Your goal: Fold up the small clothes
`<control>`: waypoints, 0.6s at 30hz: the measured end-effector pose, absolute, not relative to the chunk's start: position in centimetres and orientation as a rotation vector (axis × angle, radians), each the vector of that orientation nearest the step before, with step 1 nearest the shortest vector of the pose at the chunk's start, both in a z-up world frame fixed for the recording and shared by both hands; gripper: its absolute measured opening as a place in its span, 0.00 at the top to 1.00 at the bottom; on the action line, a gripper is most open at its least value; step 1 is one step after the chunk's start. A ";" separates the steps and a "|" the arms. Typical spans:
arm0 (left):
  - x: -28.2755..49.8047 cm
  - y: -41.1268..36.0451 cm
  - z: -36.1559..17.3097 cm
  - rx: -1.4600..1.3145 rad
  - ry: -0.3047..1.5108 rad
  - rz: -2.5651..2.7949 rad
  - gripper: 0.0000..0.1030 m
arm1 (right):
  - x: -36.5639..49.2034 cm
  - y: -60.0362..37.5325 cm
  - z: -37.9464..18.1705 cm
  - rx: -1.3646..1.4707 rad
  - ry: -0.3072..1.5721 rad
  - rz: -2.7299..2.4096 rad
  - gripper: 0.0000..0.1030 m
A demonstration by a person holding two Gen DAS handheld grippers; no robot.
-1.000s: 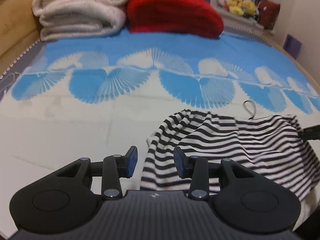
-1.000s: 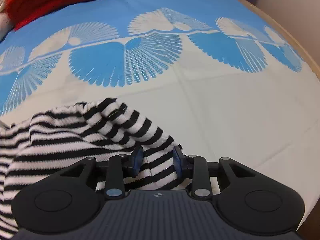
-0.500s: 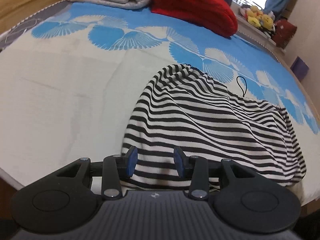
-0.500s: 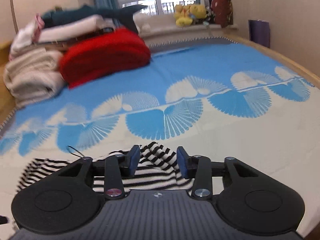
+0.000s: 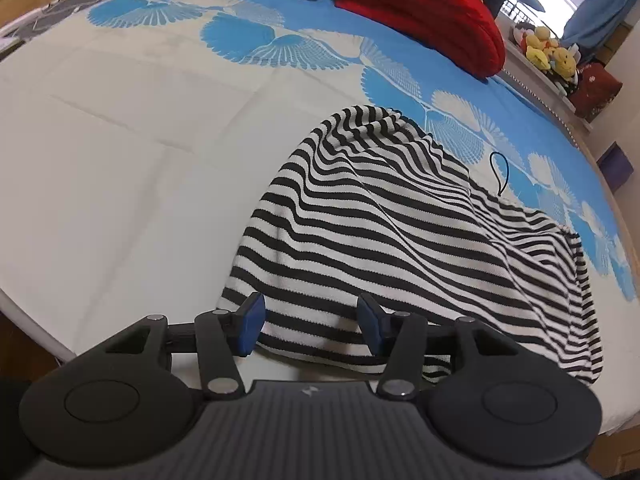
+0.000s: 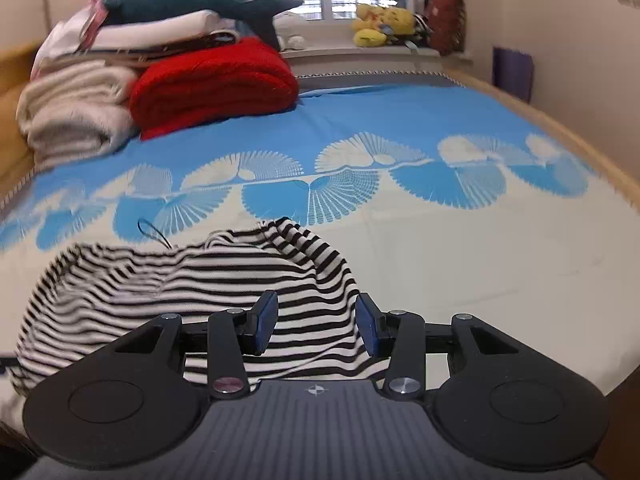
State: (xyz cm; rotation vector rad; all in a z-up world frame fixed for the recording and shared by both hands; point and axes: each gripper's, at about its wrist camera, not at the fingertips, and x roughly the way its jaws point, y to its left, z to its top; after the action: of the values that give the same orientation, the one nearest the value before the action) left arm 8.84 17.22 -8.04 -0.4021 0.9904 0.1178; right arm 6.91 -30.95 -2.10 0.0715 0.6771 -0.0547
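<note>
Left wrist view: the striped garment point(image 5: 404, 240) lies rumpled on the bed point(image 5: 120, 184), its near hem at the bed's front edge. The left hand-held gripper point(image 5: 308, 322) has just been opening – blue pads spread, hem between them but not pinched, so released, presumably after laying the cloth down. Beyond the garment, well apart, sit a red blanket point(image 5: 424, 16) and plush toys point(image 5: 548, 50); nothing obstructs.

Right wrist view: the right hand-held gripper point(image 6: 316, 322) has also just been opening – jaws apart over the garment's bunched end, released. A grey blanket point(image 6: 76, 120) lies far behind the garment.
</note>
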 end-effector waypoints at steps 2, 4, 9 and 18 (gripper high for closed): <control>8.7 17.5 -8.0 -0.442 0.994 0.112 0.46 | 6.8 -30.6 -2.3 0.030 0.689 -0.060 0.57; 8.5 17.9 -8.3 -0.518 1.000 0.102 0.44 | 6.6 -30.4 -2.5 0.007 0.704 -0.070 0.57; 8.1 19.2 -10.1 -0.745 1.056 0.081 0.35 | 6.7 -30.5 -2.4 0.015 0.712 -0.086 0.57; 8.7 21.0 -14.0 -0.979 1.094 0.172 0.33 | 7.3 -30.1 -2.5 0.015 0.722 -0.079 0.57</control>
State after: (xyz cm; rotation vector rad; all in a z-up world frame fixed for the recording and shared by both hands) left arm 8.74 21.03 -14.01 -0.9790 1.0942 0.1716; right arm 7.27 -30.14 -2.53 0.0154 0.7219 -0.0790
